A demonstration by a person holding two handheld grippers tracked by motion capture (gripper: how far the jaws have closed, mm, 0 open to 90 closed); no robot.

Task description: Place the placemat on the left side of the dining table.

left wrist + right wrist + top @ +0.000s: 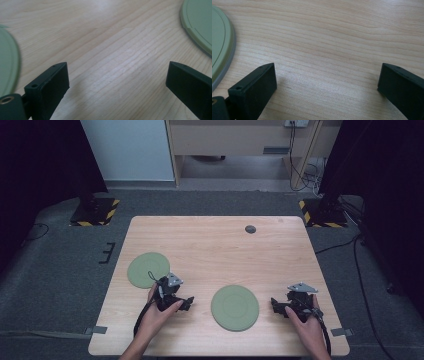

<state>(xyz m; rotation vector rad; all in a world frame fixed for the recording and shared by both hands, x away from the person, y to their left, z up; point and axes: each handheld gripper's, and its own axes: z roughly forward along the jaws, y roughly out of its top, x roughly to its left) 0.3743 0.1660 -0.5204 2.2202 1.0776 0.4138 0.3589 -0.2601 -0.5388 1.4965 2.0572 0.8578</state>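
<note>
Nearest the camera, two forearms entering over the near edge of the table, each hand wrapped around a gripper. Left gripper just left of the near plate, jaws spread wide and empty, bare wood between them in the left gripper view. Right gripper just right of the same plate, pointing at it, jaws likewise spread with nothing held; plate rim at the left edge of the right gripper view, close to one jaw but not touching. Near plate flat on the wood, between the two grippers. Farther back and left of the near plate, a second green plate, just behind the left hand. Beyond, near the table's far edge, a small dark disc.

Judged as the approach step, before any grasp. Next move likely calls for lowering one jaw to the rim of the near plate, sliding under its edge, then closing.
</note>
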